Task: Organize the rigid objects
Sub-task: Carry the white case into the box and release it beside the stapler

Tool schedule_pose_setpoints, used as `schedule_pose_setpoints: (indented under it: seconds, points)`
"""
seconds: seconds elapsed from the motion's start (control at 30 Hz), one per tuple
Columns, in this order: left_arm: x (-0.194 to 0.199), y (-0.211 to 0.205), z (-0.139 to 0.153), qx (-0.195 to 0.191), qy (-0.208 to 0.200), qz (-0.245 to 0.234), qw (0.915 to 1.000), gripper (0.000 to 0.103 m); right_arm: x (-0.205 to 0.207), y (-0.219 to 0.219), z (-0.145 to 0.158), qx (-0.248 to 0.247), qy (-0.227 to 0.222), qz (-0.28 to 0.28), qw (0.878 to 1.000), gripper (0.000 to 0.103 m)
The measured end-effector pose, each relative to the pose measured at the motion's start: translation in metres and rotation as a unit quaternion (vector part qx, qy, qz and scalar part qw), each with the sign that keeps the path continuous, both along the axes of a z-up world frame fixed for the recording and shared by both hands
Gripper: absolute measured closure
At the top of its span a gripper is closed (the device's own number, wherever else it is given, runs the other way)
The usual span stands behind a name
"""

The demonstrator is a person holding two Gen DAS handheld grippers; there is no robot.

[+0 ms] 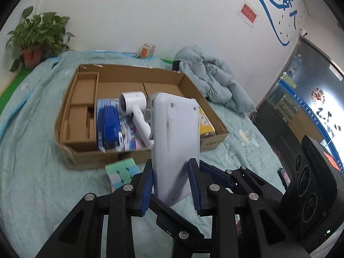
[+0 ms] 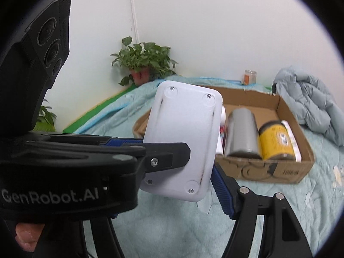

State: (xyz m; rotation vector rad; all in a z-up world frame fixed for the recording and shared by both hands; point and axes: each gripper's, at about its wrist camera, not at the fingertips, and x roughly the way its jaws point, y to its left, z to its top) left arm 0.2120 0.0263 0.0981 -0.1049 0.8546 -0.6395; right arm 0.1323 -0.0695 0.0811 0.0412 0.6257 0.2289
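Observation:
My left gripper [image 1: 171,173] is shut on a flat white plastic device [image 1: 175,137], back side with screws facing me, held in the air in front of the cardboard box [image 1: 75,111]. In the right wrist view the same white device [image 2: 182,137] is held by the left gripper [image 2: 172,159] and sits between my right gripper's fingers; only the right finger [image 2: 221,191] shows, apart from the device. The box holds a white hair dryer [image 1: 134,109], a blue packaged item [image 1: 109,126], a grey can [image 2: 243,133] and a yellow can [image 2: 275,142].
A pastel cube puzzle [image 1: 121,173] lies on the teal blanket [image 1: 32,182] before the box. A grey-blue jacket [image 1: 215,81] is heaped right of the box. A potted plant [image 1: 36,38] and an orange jar [image 1: 147,50] stand by the wall.

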Motion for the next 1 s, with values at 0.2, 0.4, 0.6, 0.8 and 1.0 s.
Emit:
schedule_pose_setpoints:
  seconds: [0.2,0.4,0.6,0.8,1.0]
  points:
    - [0.043,0.003,0.009,0.000,0.012,0.006,0.9999,0.078,0.039,-0.006,0.007,0.022,0.014,0.009,1.000,0.034]
    - [0.098,0.007,-0.004,0.012,0.046,0.014,0.9988,0.081,0.083,-0.009,-0.003,0.044,0.052,0.033,0.997,0.034]
    - [0.148,0.002,-0.037,0.027,0.097,0.028,0.9946,0.083,0.129,-0.019,-0.028,0.091,0.129,0.053,0.986,0.034]
    - [0.170,-0.003,-0.064,0.032,0.130,0.037,0.9903,0.083,0.156,-0.025,-0.056,0.119,0.204,0.068,0.969,0.034]
    - [0.184,-0.010,-0.070,0.037,0.138,0.039,0.9889,0.087,0.161,-0.020,-0.056,0.101,0.209,0.052,0.971,0.034]
